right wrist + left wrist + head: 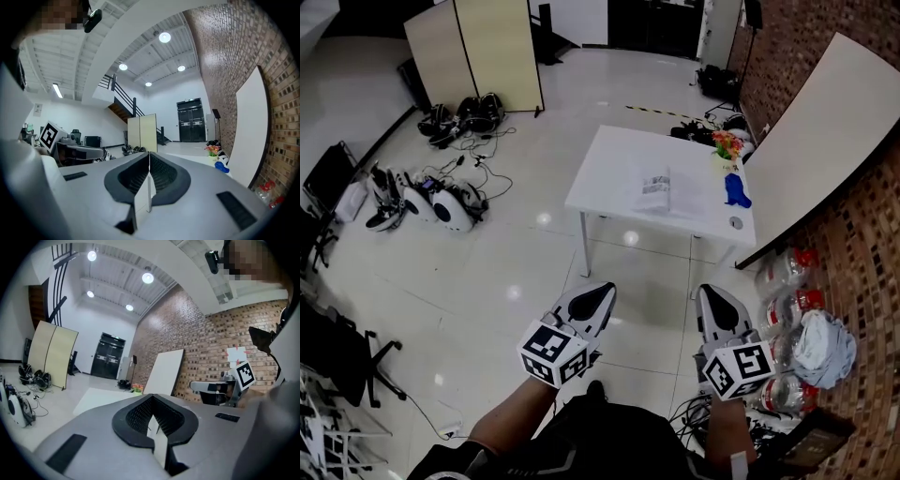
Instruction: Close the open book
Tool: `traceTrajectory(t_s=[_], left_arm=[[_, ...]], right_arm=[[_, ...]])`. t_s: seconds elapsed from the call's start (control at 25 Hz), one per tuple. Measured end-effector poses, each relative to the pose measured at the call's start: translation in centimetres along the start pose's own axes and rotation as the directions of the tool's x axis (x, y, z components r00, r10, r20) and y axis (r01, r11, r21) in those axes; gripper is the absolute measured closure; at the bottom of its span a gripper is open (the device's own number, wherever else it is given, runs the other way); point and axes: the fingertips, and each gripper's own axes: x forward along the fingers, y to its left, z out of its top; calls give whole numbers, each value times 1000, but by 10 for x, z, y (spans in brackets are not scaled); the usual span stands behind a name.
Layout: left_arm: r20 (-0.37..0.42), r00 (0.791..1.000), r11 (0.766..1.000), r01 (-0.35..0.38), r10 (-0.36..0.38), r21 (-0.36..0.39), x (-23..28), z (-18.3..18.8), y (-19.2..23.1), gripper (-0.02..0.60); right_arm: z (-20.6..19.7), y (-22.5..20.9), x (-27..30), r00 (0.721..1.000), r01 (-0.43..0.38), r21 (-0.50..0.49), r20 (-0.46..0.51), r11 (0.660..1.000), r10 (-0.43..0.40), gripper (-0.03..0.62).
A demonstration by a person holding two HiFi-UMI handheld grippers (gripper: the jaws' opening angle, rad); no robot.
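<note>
An open book point(656, 191) lies flat on the white table point(609, 178) ahead of me in the head view, pages up. Both grippers hang well short of the table, over the tiled floor. My left gripper point(602, 294) is shut with nothing in it, its jaws pressed together point(153, 425). My right gripper point(712, 298) is shut and empty too, jaws meeting in a line point(149, 174). Each gripper points level toward the table point(101, 397). In both gripper views the book is hidden.
A blue object point(736, 190), a bunch of flowers point(727, 143) and a small round thing point(735, 223) sit on the table's right side. A large white board point(825, 141) leans on the brick wall. Water bottles point(787, 272) and cloth point(825, 347) lie at right. Folding screen point(478, 52) and gear point(431, 202) stand left.
</note>
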Motion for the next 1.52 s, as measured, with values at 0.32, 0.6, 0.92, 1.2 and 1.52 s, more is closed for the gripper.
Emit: traceTrajectory(t_s=[0.32, 0.6, 0.92, 1.2, 1.52], left_arm=[[-16, 999, 999, 39, -39, -23, 31, -3, 48, 588], [-29, 999, 999, 40, -40, -16, 90, -1, 74, 588], [-12, 1000, 999, -25, 25, 25, 168, 15, 97, 588], [-16, 995, 995, -93, 94, 28, 220, 22, 114, 588], [-27, 989, 988, -142, 144, 53, 255, 30, 141, 588]], right_arm=[[-11, -10, 49, 999, 24, 46, -39, 999, -22, 592], [-9, -49, 98, 1000, -1, 63, -30, 998, 3, 592], [-5, -123, 155, 998, -68, 33, -7, 997, 68, 592], [1, -171, 195, 991, -135, 36, -3, 990, 135, 592], [0, -197, 241, 983, -183, 32, -13, 983, 183, 592]])
